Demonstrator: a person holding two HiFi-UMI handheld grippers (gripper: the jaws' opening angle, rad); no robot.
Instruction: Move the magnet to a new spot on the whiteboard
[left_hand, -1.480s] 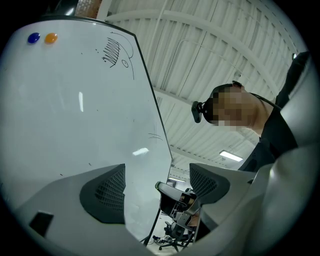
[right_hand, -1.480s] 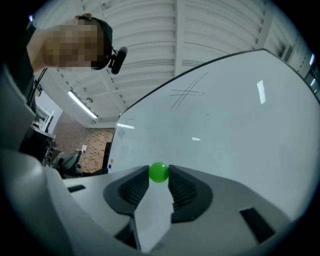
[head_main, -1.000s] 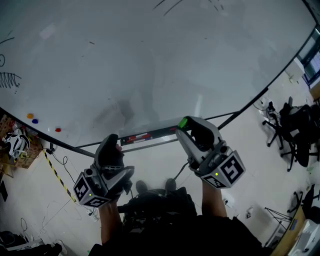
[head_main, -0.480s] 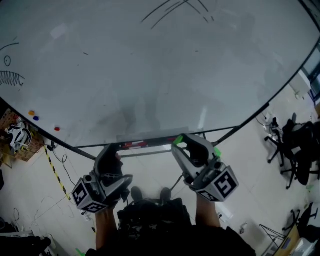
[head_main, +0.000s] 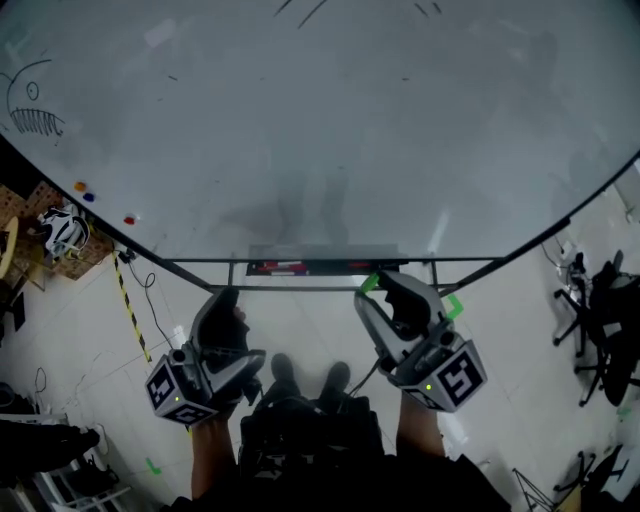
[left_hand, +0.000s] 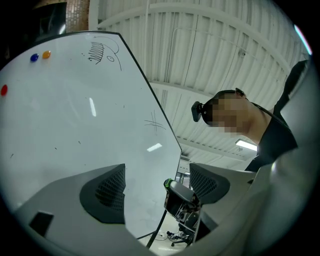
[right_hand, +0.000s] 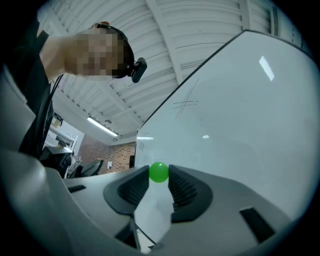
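right gripper: clenched on the green magnet at its jaw tips | magnet near the whiteboard bottom edge | left gripper: jaws apart, nothing between them | blue magnet, orange magnet stuck side by side on the board

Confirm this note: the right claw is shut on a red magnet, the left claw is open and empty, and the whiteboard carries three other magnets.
One error: the magnet in the right claw is green, not red, as the right gripper view shows. The left claw is open and empty, and the whiteboard carries three other magnets.
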